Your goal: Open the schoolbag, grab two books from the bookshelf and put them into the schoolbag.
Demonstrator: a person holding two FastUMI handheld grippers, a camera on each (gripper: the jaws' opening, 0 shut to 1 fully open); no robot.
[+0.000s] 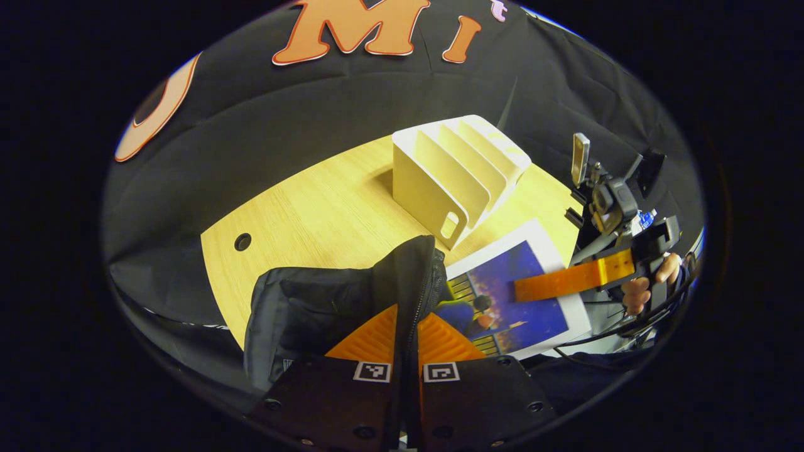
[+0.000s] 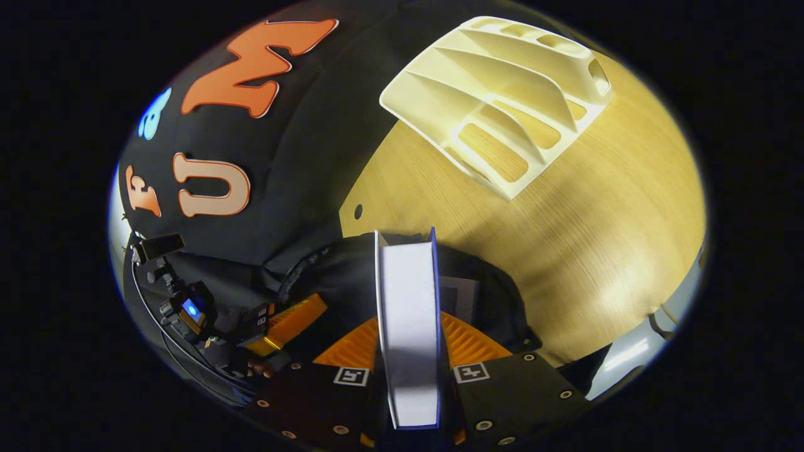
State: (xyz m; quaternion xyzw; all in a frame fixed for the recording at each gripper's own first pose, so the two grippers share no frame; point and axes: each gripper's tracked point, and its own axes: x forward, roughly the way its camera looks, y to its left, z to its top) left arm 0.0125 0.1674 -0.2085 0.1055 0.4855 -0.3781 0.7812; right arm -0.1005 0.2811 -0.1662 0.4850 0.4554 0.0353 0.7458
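The black schoolbag (image 1: 326, 307) stands on the wooden table, and my left gripper (image 1: 411, 317) is shut on its zipper edge, holding the mouth up. In the left gripper view my right gripper (image 1: 565, 279) holds a blue-covered book (image 1: 534, 317) flat, just right of the bag's opening. In the right gripper view my right gripper (image 2: 408, 323) is shut on that book (image 2: 408, 295), seen page-edge on, its far end over the open schoolbag (image 2: 339, 270). A pale flat thing (image 2: 458, 295) lies inside the bag. The left gripper (image 2: 282, 323) holds the bag's left rim.
The white bookshelf (image 1: 458, 176) stands behind the bag near the table's far edge, and its slots (image 2: 502, 107) hold nothing. Bare table (image 2: 597, 220) stretches to the right of the bag. A hand (image 1: 641, 289) grips the right tool. Cables hang at the table's right.
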